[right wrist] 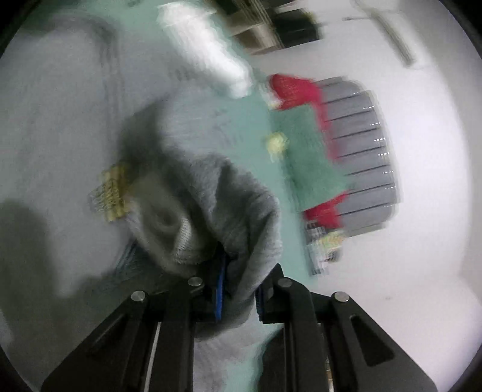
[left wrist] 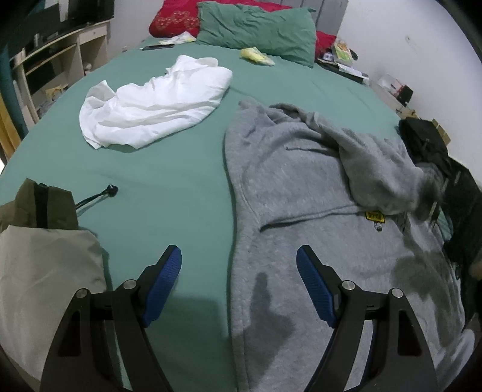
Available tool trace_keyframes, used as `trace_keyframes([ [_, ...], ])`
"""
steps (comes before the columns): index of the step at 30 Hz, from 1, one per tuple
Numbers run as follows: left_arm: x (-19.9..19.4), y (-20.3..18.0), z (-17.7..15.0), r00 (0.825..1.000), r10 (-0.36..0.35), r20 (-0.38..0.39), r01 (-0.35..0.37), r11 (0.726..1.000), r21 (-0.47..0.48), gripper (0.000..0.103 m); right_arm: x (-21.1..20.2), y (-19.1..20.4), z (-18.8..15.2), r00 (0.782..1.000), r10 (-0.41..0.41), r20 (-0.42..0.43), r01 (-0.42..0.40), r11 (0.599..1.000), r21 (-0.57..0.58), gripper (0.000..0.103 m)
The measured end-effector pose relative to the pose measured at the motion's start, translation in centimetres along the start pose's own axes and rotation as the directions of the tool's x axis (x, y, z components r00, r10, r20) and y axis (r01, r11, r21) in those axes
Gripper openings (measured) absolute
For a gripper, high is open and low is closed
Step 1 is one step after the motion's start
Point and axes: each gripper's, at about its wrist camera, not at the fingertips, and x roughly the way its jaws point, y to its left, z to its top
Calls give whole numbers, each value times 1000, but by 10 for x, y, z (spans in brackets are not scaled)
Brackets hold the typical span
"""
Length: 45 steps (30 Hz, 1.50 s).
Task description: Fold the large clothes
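A grey hoodie (left wrist: 301, 187) lies spread on the green bed sheet (left wrist: 168, 187), with a yellow chest logo (left wrist: 373, 218). One sleeve (left wrist: 379, 169) is lifted and drawn across its chest. My left gripper (left wrist: 239, 265) is open and empty, hovering over the hoodie's left edge. In the blurred right wrist view my right gripper (right wrist: 241, 289) is shut on the grey sleeve cuff (right wrist: 229, 211), held above the hoodie body (right wrist: 60, 135).
A white garment (left wrist: 153, 102) lies crumpled further up the bed. Green (left wrist: 256, 27) and red (left wrist: 174, 18) pillows are at the headboard. An olive and beige garment (left wrist: 39, 247) lies at the left. A black bag (left wrist: 430, 144) sits at the right edge. A desk (left wrist: 54, 57) stands left.
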Motion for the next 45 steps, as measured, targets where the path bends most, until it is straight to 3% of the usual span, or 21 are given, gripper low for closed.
trace_keyframes([
  [2, 0, -4, -4, 1000, -4, -8, 4, 1000, 17, 82, -6, 27, -16, 998, 53, -23, -54, 999, -8, 19],
  [4, -1, -8, -9, 1000, -15, -17, 15, 1000, 24, 82, -19, 41, -26, 998, 57, -22, -56, 998, 29, 25],
  [7, -2, -15, -17, 999, -35, -31, 36, 999, 28, 82, -33, 28, -28, 995, 89, -47, -81, 985, 150, 39],
  [9, -7, -20, -25, 999, -49, -12, 49, 999, 23, 82, -40, 13, -36, 990, 135, -50, -118, 959, 259, 58],
  [12, -18, -29, -39, 998, -69, 5, 69, 997, 47, 82, -54, -12, -45, 974, 228, -13, -202, 887, 415, 80],
  [15, -29, -33, -57, 998, -62, 22, 61, 998, 31, 82, -74, -15, -61, 962, 270, 33, -248, 824, 510, 80],
  [20, -55, -31, -107, 994, -102, 50, 106, 989, -106, 82, -120, -2, -101, 957, 285, 51, -248, 717, 652, 80],
  [22, -66, -32, -127, 994, -89, 67, 98, 985, -143, 82, -122, -9, -121, 955, 295, 34, -227, 652, 723, 80],
  [24, -75, -30, -147, 995, -55, 77, 68, 982, -175, 82, -136, -14, -147, 953, 303, 25, -200, 563, 802, 80],
  [27, -89, -28, -172, 994, -34, 102, 57, 971, -232, 82, -148, -15, -197, 934, 356, 20, -166, 384, 908, 80],
  [30, -100, -30, -198, 991, -58, 120, 91, 954, -287, 82, -167, -5, -238, 926, 377, 32, -117, 207, 971, 80],
  [33, -104, -41, -218, 993, -48, 105, 78, 953, -293, 82, -176, 4, -268, 916, 399, 47, -86, 80, 993, 80],
  [36, -104, -58, -235, 995, -44, 93, 65, 970, -235, 82, -183, 25, -292, 900, 420, 113, -94, -66, 993, 80],
  [39, -96, -70, -248, 999, -16, 29, 22, 980, -200, 82, -183, 45, -298, 875, 450, 179, -133, -132, 982, 80],
  [43, -88, -78, -256, 1000, -4, -2, 3, 984, -179, 82, -189, 61, -289, 876, 443, 194, -157, -118, 980, 80],
  [45, -87, -82, -259, 1000, 26, -6, -27, 987, -158, 82, -193, 66, -288, 873, 442, 206, -168, -124, 978, 73],
])
